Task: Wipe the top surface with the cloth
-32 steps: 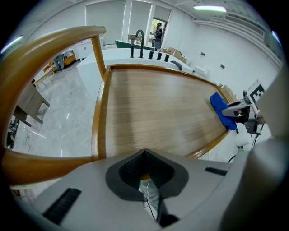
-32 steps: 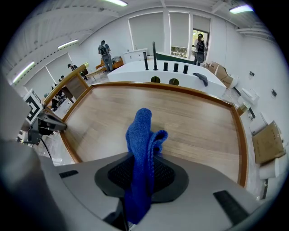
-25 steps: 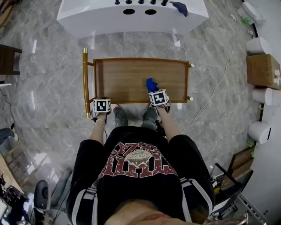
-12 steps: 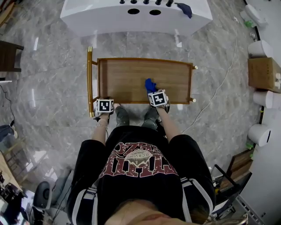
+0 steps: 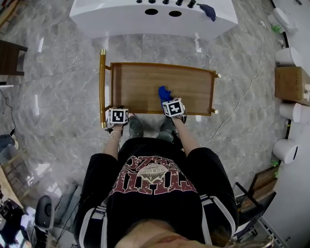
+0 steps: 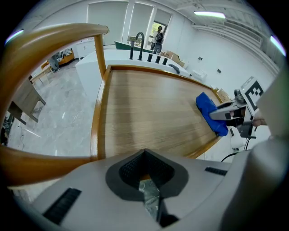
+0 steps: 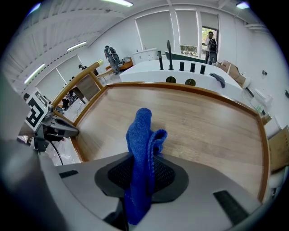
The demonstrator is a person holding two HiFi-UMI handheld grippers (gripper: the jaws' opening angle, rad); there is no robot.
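The wooden cart top (image 5: 140, 85) has a raised rim and a handle (image 5: 102, 87) at its left end. My right gripper (image 5: 167, 100) is shut on a blue cloth (image 5: 164, 92), which rests on the top near the front edge, about mid-width. In the right gripper view the cloth (image 7: 143, 140) stands folded between the jaws of the right gripper (image 7: 142, 178). My left gripper (image 5: 117, 112) sits at the cart's near-left corner. In its own view the left gripper (image 6: 146, 173) is shut on the front rim, with wood showing between the jaws.
A white counter (image 5: 155, 17) with holes and a dark cloth (image 5: 208, 10) stands beyond the cart. A cardboard box (image 5: 291, 83) and white cylinders (image 5: 287, 55) line the right wall. A cable (image 5: 242, 92) trails on the marble floor. My feet are at the cart's front edge.
The right gripper has slid the blue cloth a little to the left along the cart top. The left gripper stays at the near-left corner.
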